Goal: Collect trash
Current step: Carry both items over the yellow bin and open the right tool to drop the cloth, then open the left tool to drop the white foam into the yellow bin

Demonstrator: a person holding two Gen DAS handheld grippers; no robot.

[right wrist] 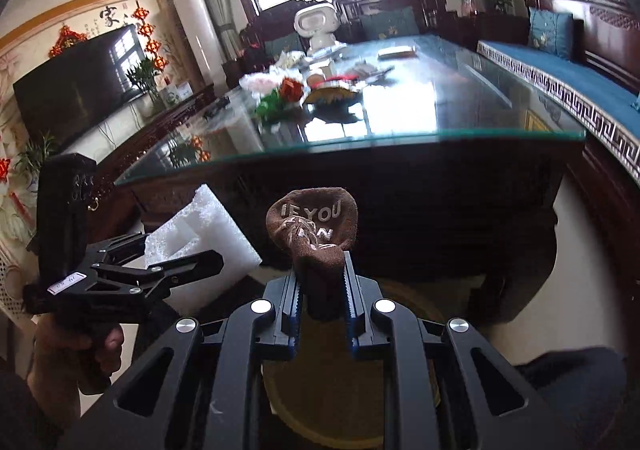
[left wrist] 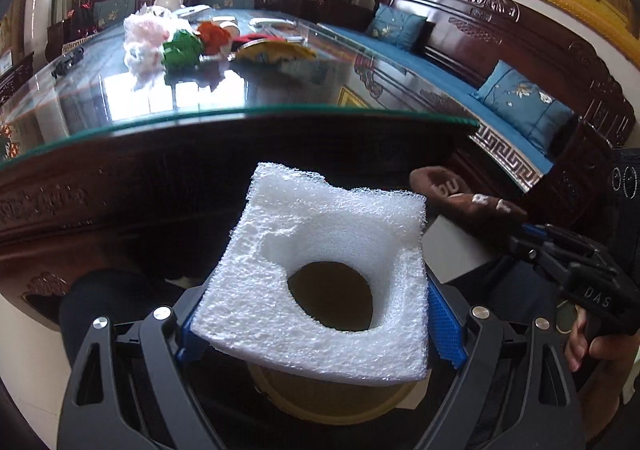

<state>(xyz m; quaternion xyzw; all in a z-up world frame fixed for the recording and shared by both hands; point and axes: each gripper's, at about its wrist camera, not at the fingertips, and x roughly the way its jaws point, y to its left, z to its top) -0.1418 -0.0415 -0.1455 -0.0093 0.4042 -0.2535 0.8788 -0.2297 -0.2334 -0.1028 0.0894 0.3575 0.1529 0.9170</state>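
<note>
Currently the left gripper (left wrist: 316, 326) has its jaws clamped on a white foam pad (left wrist: 320, 278) with a round hole cut through it, held off the tabletop (left wrist: 240, 90), in front of its dark wooden edge. Right gripper (right wrist: 322, 286): jaws closed tight on a brown sock (right wrist: 314, 234) with pale lettering, toe end up. Both items hang over a round yellowish bin (right wrist: 340, 410), its opening below the jaws. On the glass tabletop, well apart from both grippers: a cluster of pink, green and orange crumpled scraps (left wrist: 172, 38) near a yellow packet (left wrist: 276, 50).
</note>
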